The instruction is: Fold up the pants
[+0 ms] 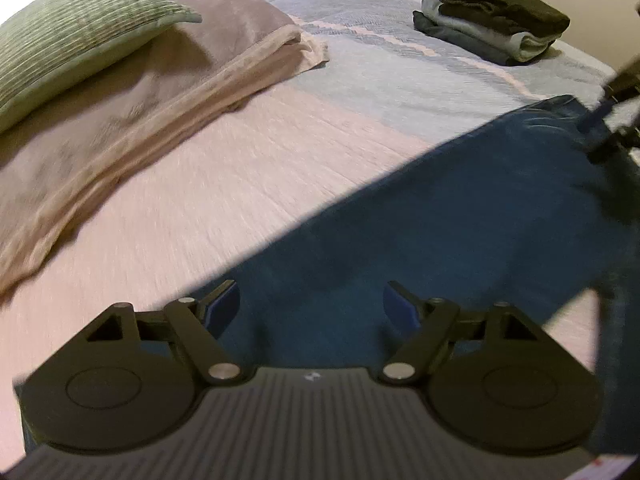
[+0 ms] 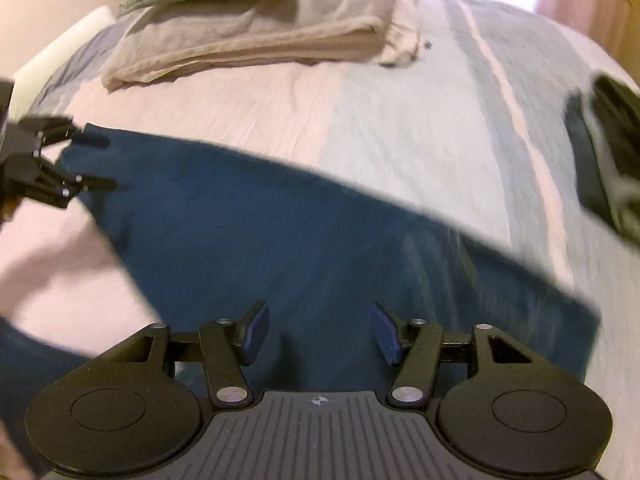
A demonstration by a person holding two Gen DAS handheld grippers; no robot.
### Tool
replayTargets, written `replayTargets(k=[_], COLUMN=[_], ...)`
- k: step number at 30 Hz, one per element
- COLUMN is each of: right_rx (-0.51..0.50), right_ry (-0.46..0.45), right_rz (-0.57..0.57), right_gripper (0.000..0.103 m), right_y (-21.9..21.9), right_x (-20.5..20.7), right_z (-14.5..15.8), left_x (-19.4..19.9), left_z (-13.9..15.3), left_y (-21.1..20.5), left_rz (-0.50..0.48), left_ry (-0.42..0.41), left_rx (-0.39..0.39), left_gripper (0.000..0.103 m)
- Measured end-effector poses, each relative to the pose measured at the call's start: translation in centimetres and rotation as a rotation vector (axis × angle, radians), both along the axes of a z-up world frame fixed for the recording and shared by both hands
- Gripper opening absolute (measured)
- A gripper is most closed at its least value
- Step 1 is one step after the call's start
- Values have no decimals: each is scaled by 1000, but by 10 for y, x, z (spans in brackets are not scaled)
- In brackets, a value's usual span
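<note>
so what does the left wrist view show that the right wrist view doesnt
Only the left wrist view shows the whole stack of folded clothes, a dark piece on top, and the right gripper's fingers seen from the side at the frame edge.

Only the right wrist view shows the left gripper from outside, jaws apart over an edge of the blue pants, and those pants from end to end.

Both show the green pillow on the folded beige blanket, the striped bedspread, and open jaws above the pants.

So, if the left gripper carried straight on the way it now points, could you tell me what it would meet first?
Most likely the blue pants spread on the bed. The left gripper is open and angled down over the fabric, with nothing between. Blur leaves the exact depth unclear.
</note>
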State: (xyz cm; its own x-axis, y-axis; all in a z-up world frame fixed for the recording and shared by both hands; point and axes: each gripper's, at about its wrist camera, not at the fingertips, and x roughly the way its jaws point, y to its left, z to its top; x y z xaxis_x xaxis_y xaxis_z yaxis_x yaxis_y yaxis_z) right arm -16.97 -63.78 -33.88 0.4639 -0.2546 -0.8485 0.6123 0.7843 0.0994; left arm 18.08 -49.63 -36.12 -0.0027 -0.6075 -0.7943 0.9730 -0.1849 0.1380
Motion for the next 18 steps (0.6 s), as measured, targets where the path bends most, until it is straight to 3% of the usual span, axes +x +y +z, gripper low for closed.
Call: replayTargets(k=[4,8,12,14,15,16,17,18], right_rx=[-72,-126,-84,-4,38,66,72,61], right_ry=[55,123,222,213,197,183,171,169], right_rz=[74,155,187,166,144,128,149,181], right_gripper=[54,54,55,54,54,53,38,20], right_y=[-35,-61,-87,-98,-103,-105,-102,-96], right_x=[28,50,64,61,58,56,54,55], right_z=[-20,-37,-63,-75,-79,-81,-80,-78], left_x=[26,53,73,75,75,74,71,66], left_z=[-12,-28,-49,-59,-62,-64,-65,-65], left_y=[-36,-59,-64,-62,-61,-59,-57,-53], left_rz=[-76,-139,-184,-194,-190,-186,-193,-206], left_ry=[-40,-63,-80,-93,-88,-77,-59,-55], left_rx=[5,80,171,196,197,200,204,202], left_gripper=[73,69,68,66,60,45,36,20])
